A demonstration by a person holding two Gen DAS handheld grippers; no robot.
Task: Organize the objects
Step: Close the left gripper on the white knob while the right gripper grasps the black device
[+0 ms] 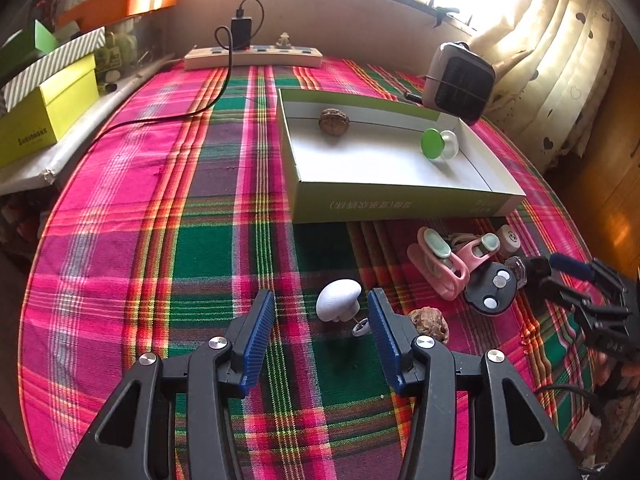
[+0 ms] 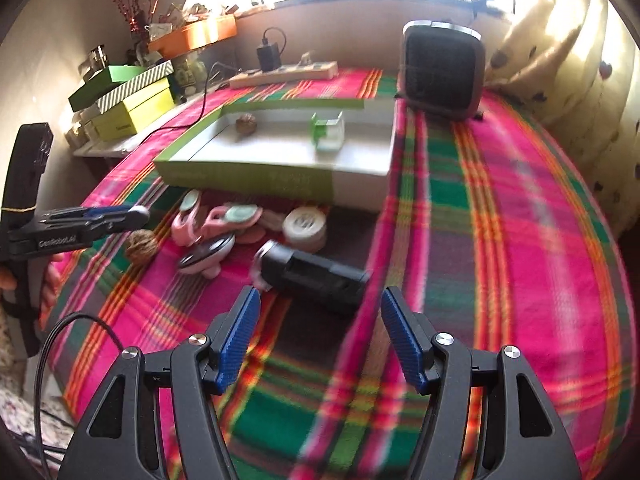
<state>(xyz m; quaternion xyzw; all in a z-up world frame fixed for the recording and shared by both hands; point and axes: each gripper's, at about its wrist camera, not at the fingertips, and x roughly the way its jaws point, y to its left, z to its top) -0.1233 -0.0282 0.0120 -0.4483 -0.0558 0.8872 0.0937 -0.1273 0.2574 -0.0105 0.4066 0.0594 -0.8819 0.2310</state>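
Note:
In the left wrist view my left gripper is open low over the plaid cloth. A white mushroom-shaped piece lies between its tips, untouched, with a small white pin beside it. A walnut sits just right of the right finger. My right gripper is open, and a black block lies on the cloth just ahead of its tips without touching the pads. Pink clips, a black disc and a round white tin cluster before the green-sided box. The box holds another walnut and a green-capped piece.
A small heater stands behind the box at the right. A power strip with a charger and cable lies along the back wall. Stacked yellow-green boxes fill the left shelf. Curtains hang at the right past the table's edge.

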